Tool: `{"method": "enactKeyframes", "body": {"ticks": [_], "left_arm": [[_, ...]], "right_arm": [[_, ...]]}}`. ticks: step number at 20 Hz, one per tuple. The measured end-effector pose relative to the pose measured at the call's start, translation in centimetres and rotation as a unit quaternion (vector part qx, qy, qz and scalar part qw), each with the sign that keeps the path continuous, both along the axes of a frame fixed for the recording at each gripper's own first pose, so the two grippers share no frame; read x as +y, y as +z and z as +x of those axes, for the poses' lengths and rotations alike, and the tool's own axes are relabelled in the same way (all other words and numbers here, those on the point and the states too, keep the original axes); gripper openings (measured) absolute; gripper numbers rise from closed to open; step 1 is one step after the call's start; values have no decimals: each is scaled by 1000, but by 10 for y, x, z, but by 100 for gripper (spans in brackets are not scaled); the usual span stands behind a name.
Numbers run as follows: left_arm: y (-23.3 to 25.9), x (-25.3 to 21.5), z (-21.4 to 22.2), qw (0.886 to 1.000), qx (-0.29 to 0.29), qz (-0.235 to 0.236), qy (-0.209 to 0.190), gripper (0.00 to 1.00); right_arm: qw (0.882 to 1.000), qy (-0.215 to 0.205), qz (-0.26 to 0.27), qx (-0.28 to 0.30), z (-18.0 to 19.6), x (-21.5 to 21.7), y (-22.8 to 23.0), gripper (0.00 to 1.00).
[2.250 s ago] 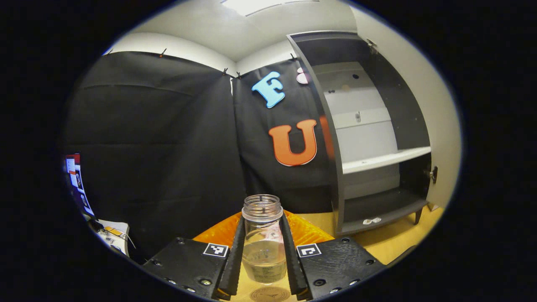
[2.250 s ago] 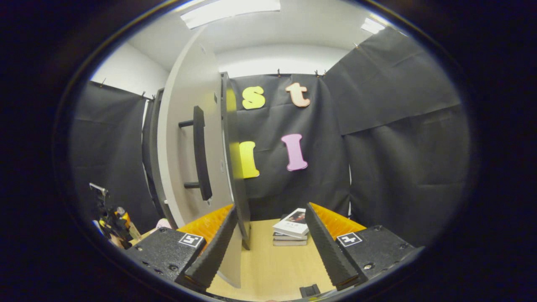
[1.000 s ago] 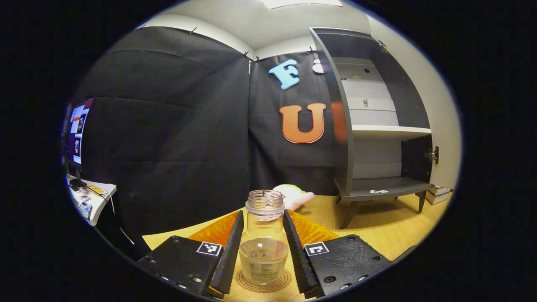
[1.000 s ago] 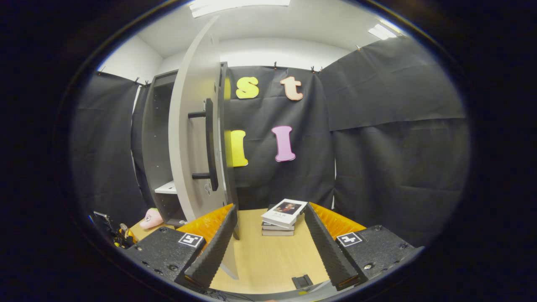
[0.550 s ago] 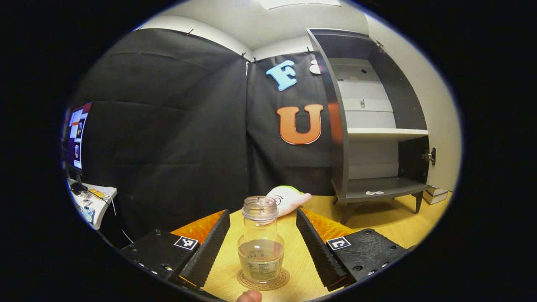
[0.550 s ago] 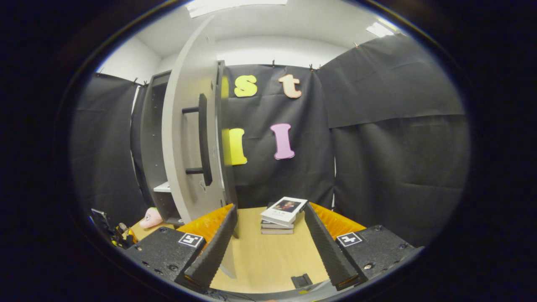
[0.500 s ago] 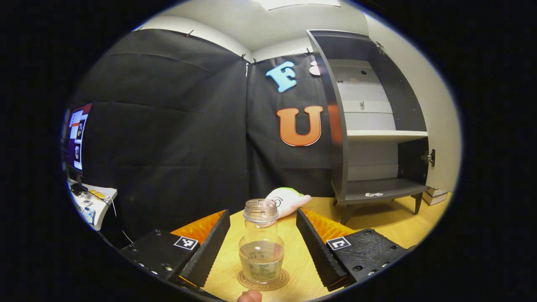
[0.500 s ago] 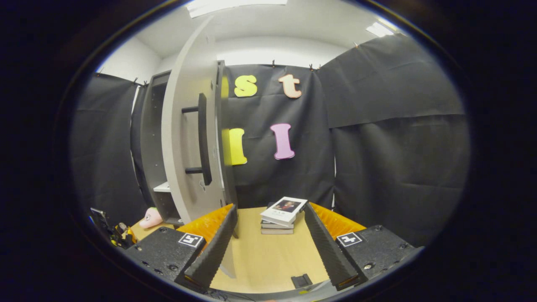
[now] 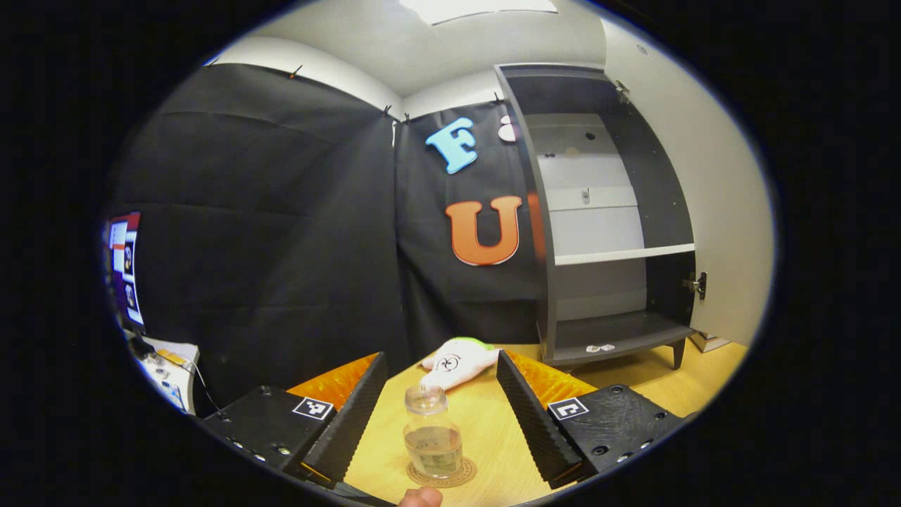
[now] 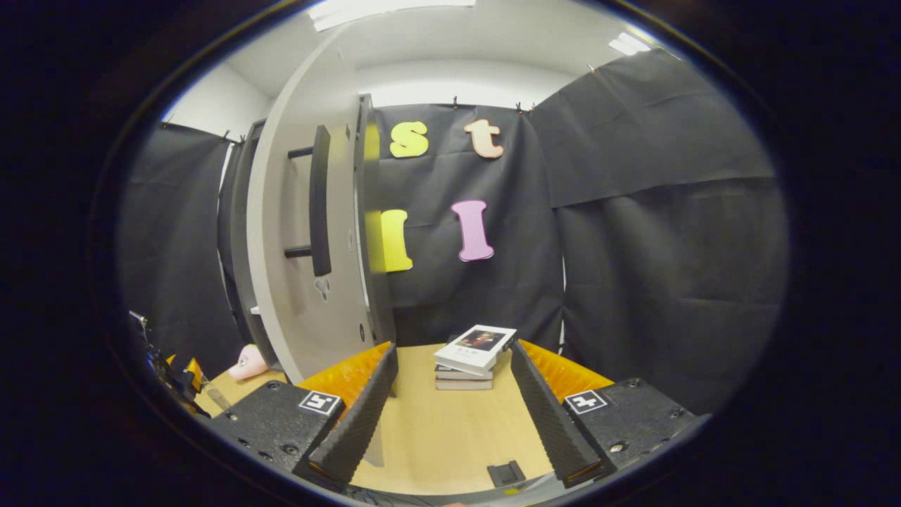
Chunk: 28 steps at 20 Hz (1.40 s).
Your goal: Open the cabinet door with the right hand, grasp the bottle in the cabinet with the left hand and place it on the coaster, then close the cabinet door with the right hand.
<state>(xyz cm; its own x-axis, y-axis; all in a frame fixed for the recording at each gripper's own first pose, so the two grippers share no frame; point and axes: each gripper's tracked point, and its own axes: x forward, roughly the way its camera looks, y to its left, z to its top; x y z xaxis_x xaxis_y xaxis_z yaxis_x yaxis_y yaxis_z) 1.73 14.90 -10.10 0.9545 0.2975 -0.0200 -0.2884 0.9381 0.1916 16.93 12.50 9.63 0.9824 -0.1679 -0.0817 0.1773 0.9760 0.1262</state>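
Note:
A clear bottle [image 9: 431,436] with a little liquid stands upright on a round coaster [image 9: 442,473] on the wooden table. My left gripper [image 9: 442,408] is open and drawn back from it, its fingers wide apart on either side and not touching. The dark cabinet [image 9: 605,225] stands open at the right of the left gripper view, its shelves bare. In the right gripper view the grey cabinet door [image 10: 303,239] with its dark bar handle [image 10: 320,201] hangs open at the left. My right gripper [image 10: 450,408] is open, to the right of the door's edge.
A pale plush toy [image 9: 457,360] lies on the table behind the bottle. A stack of books [image 10: 473,358] sits ahead of the right gripper. A small black object [image 10: 505,473] lies near the table's front edge. A screen [image 9: 123,264] and a side table are at far left.
My left gripper let go of the bottle on the coaster, opened and pulled back. The right gripper has drifted slightly nearer the open door.

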Motion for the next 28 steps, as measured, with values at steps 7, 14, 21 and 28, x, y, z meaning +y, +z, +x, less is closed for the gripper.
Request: {"method": "enactKeyframes", "body": {"ticks": [7, 14, 21, 28], "left_arm": [[53, -32, 6, 1000, 1, -8, -15, 94], [78, -72, -6, 998, 24, -21, -49, 94], [108, -106, -11, 996, 20, -28, -87, 94], [100, -129, -10, 991, 40, -36, -124, 94]], "right_arm": [[1000, 6, -16, -18, 10, -4, 5, 100], [1000, 13, -10, -26, 14, -4, 3, 99], [1000, 19, 7, -7, 28, -8, 16, 100], [998, 38, -12, -40, 33, -4, 71, 100]]}}
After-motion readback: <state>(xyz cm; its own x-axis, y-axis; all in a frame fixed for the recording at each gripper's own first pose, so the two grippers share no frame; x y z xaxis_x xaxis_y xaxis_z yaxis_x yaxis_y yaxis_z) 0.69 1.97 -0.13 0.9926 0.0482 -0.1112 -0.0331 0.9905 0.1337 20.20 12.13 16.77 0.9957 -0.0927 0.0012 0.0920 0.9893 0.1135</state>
